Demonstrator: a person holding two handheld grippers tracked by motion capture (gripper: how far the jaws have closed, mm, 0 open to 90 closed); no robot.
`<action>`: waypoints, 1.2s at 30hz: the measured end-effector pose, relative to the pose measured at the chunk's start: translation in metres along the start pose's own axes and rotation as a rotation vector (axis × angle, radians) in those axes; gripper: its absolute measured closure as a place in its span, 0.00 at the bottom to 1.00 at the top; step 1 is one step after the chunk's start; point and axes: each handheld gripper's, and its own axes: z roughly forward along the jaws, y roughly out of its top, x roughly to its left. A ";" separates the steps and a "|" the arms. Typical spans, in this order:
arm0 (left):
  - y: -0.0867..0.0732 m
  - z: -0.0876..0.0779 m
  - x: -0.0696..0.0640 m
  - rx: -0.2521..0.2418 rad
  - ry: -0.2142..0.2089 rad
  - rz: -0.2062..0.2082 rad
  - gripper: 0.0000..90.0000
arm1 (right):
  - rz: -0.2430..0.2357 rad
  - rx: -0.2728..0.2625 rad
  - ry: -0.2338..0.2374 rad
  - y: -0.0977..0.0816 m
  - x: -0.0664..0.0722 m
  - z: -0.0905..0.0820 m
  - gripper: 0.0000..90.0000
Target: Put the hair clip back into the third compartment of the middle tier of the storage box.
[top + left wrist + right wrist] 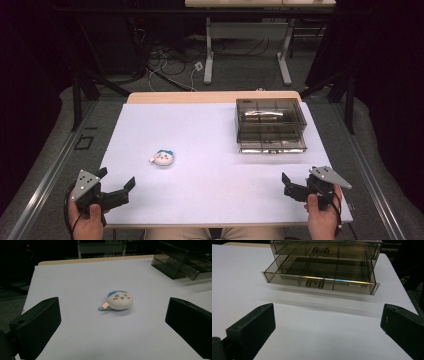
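Observation:
A small round plush toy [162,158], white with a blue cap and a little face, lies on the white table left of centre; in the left gripper view the plush toy [119,301] sits ahead, between and beyond the two black jaws. My left gripper [117,182] rests at the near left corner, open and empty. A smoky clear drawer box [270,125] stands at the far right with its lower drawer [319,277] pulled out. My right gripper [289,186] is held near the front right edge, open, with nothing between its jaws, facing the drawer box [324,255].
The white table top [210,150] has a wooden strip [210,97] along its far edge. Beyond it are desk legs [208,55] and cables on a grey floor. Dark frames and curtains stand at both sides.

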 end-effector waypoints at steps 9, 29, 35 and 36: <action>-0.002 0.002 0.000 -0.006 -0.011 -0.014 0.00 | -0.017 -0.023 -0.031 -0.001 0.006 0.003 0.00; -0.001 0.008 -0.001 -0.014 0.052 -0.043 0.00 | -0.039 -0.025 0.026 0.003 0.023 0.006 0.00; -0.001 0.009 -0.002 -0.018 0.058 -0.043 0.00 | -0.055 -0.017 0.065 0.005 0.038 0.013 0.00; -0.001 0.009 -0.002 -0.019 0.057 -0.041 0.00 | -0.055 -0.017 0.065 0.005 0.038 0.013 0.00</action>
